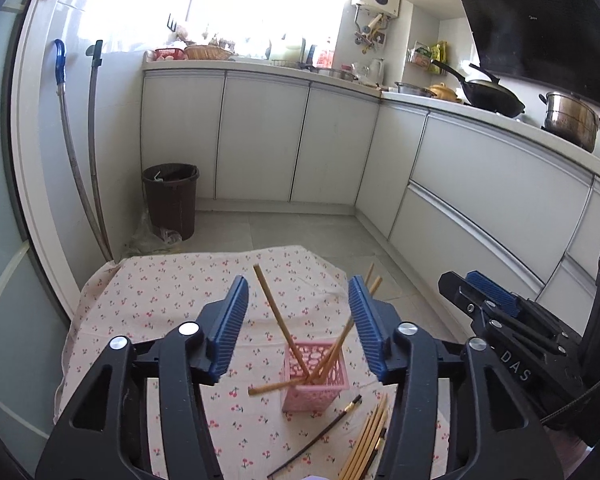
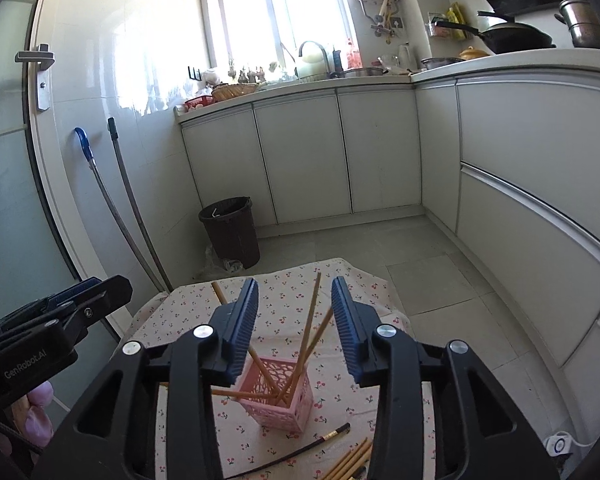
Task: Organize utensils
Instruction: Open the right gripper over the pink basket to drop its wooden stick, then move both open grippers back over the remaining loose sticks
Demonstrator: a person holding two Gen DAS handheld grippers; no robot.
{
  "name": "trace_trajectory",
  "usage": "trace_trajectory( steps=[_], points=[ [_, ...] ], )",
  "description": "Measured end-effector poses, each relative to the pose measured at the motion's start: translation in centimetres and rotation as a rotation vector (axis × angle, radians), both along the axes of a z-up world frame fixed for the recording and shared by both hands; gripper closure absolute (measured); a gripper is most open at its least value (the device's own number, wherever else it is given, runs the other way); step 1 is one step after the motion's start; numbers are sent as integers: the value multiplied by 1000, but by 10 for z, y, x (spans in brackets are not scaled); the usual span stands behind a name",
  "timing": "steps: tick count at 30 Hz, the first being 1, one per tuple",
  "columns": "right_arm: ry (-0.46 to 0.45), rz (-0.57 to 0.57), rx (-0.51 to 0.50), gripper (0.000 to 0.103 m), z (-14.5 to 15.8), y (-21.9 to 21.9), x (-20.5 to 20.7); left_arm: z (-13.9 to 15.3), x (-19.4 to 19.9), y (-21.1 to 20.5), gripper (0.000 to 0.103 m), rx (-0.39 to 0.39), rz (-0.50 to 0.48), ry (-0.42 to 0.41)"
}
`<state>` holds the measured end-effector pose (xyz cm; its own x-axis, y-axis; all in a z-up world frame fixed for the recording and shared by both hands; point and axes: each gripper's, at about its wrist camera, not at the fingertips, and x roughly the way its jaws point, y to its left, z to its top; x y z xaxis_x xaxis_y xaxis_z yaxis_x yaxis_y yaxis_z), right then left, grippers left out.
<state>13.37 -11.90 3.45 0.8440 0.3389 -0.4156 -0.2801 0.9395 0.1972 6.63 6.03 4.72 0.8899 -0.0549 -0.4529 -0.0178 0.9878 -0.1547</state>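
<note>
left gripper [image 1: 298, 328] – jaws apart, empty | right gripper [image 2: 294, 330] – jaws apart, empty | both above pink basket [image 1: 316, 380] of chopsticks [image 1: 274, 312]

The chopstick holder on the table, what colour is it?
Pink, with a lattice pattern; clearest in the right wrist view.

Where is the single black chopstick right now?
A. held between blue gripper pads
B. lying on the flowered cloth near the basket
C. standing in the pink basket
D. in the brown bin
B: the black chopstick lies flat on the flowered cloth, just in front of the pink basket, which holds only light wooden chopsticks.
</note>
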Motion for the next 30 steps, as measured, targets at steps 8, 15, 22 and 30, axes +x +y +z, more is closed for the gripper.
trace_trajectory(
  steps=[8, 15, 22, 30],
  points=[
    [105, -68, -2, 24, -36, -30, -30, -22, -24, -14, 27, 62, -8, 52],
    [223, -115, 38, 12, -65, -61, -49, -58, -40, -16, 12, 93, -13, 160],
    [357, -110, 42, 10, -93, -70, -66, -119, -30, -21, 7, 73, -131, 450],
    [569, -160, 112, 10, -131, -91, -67, -198, -22, -31, 14, 52, -253, 773]
  ],
)
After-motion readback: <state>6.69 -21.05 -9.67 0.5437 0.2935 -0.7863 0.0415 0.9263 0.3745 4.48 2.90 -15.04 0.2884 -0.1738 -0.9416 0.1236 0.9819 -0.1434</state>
